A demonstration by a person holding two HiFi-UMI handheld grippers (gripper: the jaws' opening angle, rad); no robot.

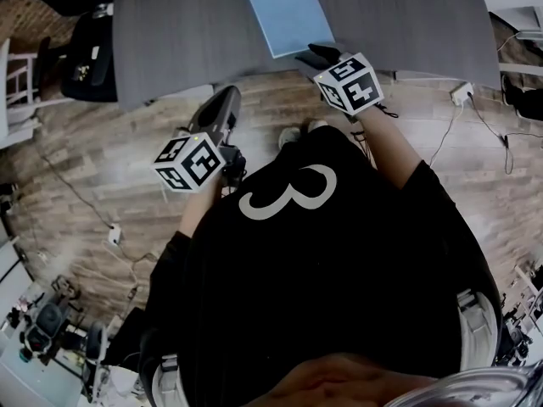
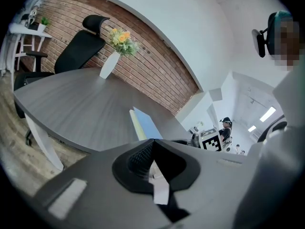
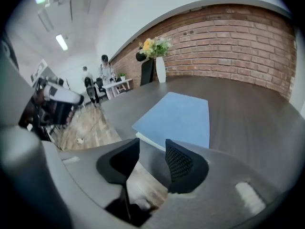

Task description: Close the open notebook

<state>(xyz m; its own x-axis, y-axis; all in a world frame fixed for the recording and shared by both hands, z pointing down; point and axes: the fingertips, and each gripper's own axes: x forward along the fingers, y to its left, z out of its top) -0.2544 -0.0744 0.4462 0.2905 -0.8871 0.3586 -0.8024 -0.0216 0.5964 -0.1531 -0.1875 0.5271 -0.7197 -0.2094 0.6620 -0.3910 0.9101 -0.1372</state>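
Notebook lying closed on table | step: apparently finishing | right gripper hovering unclenched, empty, at near edge | left gripper clenched on nothing | next: likely withdrawing.

A grey tabletop stretches toward a brick wall. At its far end stands a white vase of yellow and orange flowers, with a black office chair just behind it. Cables trail over the wood-plank floor.
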